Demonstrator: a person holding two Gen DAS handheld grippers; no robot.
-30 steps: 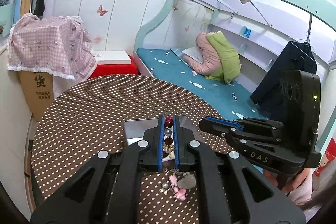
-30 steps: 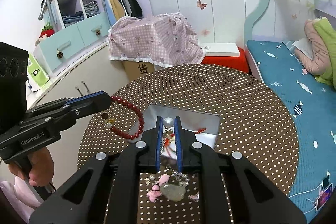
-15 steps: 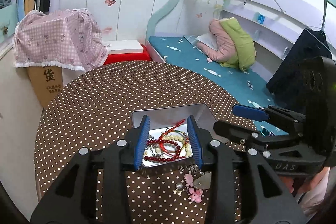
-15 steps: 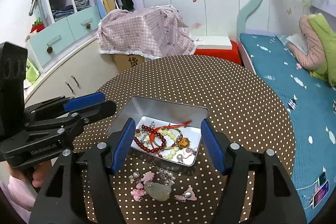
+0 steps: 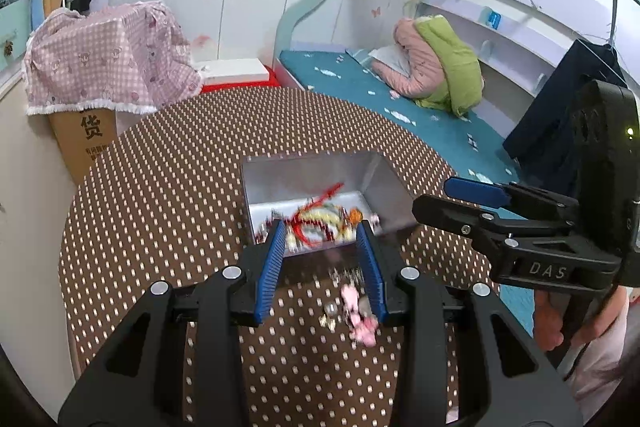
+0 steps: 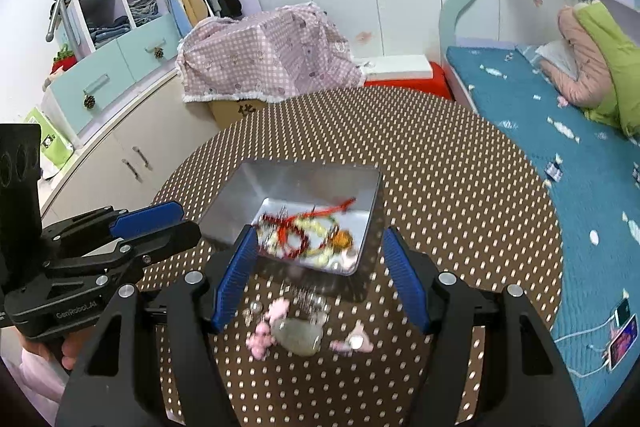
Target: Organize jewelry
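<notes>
One metal tin [image 6: 304, 183] on one round polka-dot table [image 6: 460, 195]. Two grippers: left gripper [image 5: 325, 259], right gripper [image 6: 320, 267], each two blue-padded fingers, spread wide. Jewelry in tin [image 6: 308, 235]: blurred tangle, count unclear. Loose pieces outside tin: one grey-green stone pendant [image 6: 298, 337], about three pink charms [image 6: 260, 341], few small pearls.

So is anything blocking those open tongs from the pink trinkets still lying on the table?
Nothing visible does. The right tongs hang open above the pink flower trinkets on the brown dotted tablecloth, beside the silver metal tin. The left tongs are open too, off to the side.
</notes>
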